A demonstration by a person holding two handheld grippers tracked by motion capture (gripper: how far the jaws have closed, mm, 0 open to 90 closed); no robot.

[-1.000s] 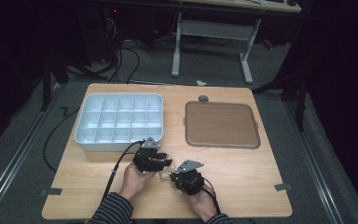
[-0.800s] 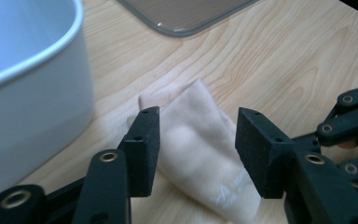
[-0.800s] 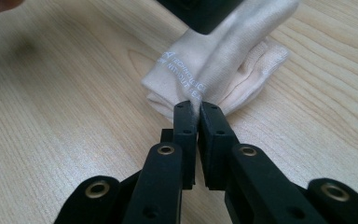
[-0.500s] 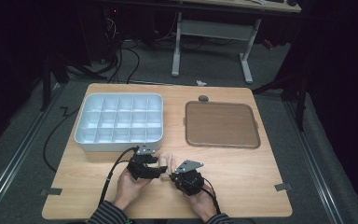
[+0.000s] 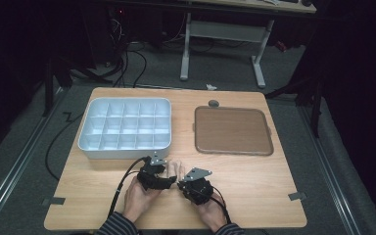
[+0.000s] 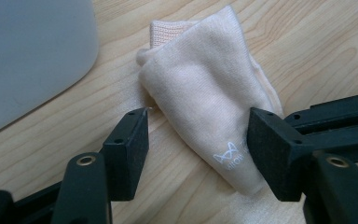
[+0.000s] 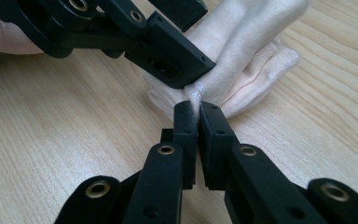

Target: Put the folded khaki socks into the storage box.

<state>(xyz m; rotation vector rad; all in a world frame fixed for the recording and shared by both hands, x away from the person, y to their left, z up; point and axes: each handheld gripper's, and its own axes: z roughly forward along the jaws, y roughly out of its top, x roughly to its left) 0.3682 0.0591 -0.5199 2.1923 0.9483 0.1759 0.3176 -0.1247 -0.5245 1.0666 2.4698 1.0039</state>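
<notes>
Left gripper (image 5: 169, 172) has drawn back from the compartment tray (image 5: 125, 128), jaws just opening around the sock (image 5: 175, 170).
Left gripper view: sock (image 6: 209, 98) loose between spread jaws, beside tray. Right gripper view: right gripper (image 7: 198, 112) pinches the sock's edge; folding seems underway, regrasp next.

Small white logo with unreadable lettering printed on the peach cloth (image 6: 209, 88), nothing else legible

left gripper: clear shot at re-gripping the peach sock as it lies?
Probably yes. The left gripper has just been opening, and the peach sock lies between its jaws on bare table. The right gripper pinches one end, off to the side.
</notes>
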